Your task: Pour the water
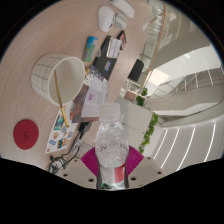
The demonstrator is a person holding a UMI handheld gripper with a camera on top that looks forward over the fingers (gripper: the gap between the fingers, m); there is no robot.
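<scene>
Clear water bottle [111, 140] upright, clenched between pink pads [92, 160] of tool [113, 163], above cluttered table [40, 105]

The bottle [111, 140] is clear plastic with a white cap and a pale band round its middle. The pads [91, 160] at either side of it are magenta. The table [40, 105] is pale beige, and a red disc [25, 131] lies on it. The bucket [62, 80] is white (cream inside). A green plant [150, 130] stands beyond the bottle against white railings [185, 75].
</scene>
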